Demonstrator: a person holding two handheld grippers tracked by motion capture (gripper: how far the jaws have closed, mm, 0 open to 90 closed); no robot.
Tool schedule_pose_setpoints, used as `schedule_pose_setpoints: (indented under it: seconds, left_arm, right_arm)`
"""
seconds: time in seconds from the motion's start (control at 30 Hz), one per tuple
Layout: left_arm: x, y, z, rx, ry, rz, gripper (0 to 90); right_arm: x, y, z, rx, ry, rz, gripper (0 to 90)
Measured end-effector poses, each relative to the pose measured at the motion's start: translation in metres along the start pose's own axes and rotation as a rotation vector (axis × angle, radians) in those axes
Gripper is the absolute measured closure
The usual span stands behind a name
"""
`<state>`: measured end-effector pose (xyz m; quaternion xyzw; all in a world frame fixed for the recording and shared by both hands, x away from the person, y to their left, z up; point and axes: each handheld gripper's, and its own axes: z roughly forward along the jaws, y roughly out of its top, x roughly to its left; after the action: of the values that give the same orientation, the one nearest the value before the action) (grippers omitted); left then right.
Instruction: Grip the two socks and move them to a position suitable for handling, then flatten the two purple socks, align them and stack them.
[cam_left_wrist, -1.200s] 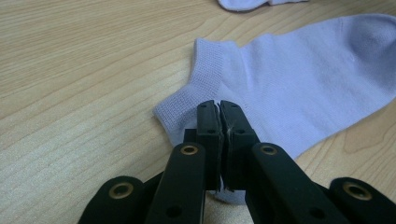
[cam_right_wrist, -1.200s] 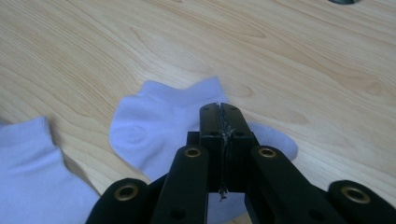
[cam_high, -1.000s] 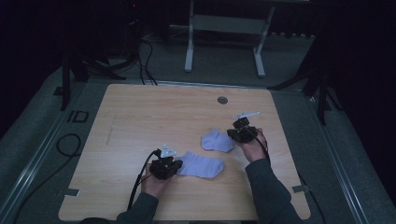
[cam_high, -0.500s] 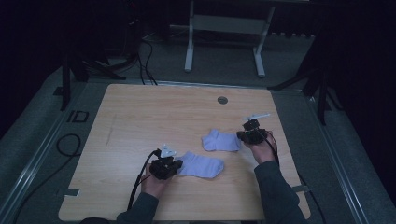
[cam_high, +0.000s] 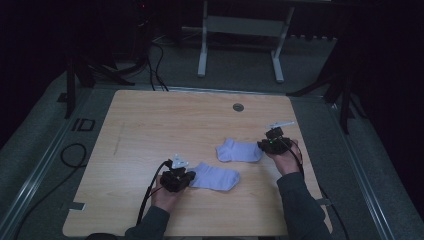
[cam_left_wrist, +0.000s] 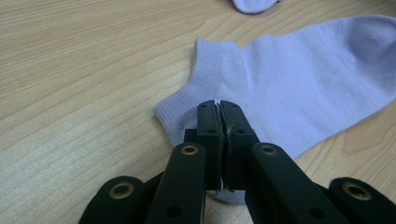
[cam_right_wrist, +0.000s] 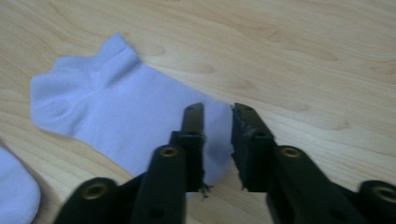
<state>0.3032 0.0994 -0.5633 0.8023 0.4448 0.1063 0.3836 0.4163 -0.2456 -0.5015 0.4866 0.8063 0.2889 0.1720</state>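
Note:
Two pale lilac ankle socks lie flat on the wooden table (cam_high: 150, 125). The near sock (cam_high: 215, 176) (cam_left_wrist: 299, 88) has its cuff end pinched in my left gripper (cam_high: 187, 176) (cam_left_wrist: 219, 105), whose jaws are pressed together on the fabric's edge. The far sock (cam_high: 240, 150) (cam_right_wrist: 116, 112) lies to the right of and behind it. My right gripper (cam_high: 262, 145) (cam_right_wrist: 217, 109) is at that sock's right end. Its jaws have just been opening and stand apart over the fabric without pressing on it.
A round grommet hole (cam_high: 238, 107) sits near the table's back edge. A metal stand (cam_high: 240, 40) rises behind the table and a cable (cam_high: 70, 155) loops on the floor at the left. Bare wood stretches across the table's left half and back.
My right gripper moved a little to the right with the far sock's end, then its jaws opened and let the fabric go. The left gripper and near sock stayed put.

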Motion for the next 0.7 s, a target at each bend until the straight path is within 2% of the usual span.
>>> schedule_pose_setpoints:
  seconds: [0.3, 0.7]
  left_arm:
    - [0.000, 0.000, 0.000, 0.001, 0.001, 0.002, 87.4]
    - [0.000, 0.000, 0.000, 0.000, 0.001, 0.002, 87.4]
  right_arm:
    - [0.001, 0.004, -0.008, -0.022, -0.006, -0.005, 65.4]
    - [0.015, 0.013, -0.009, -0.036, 0.036, -0.052, 61.7]
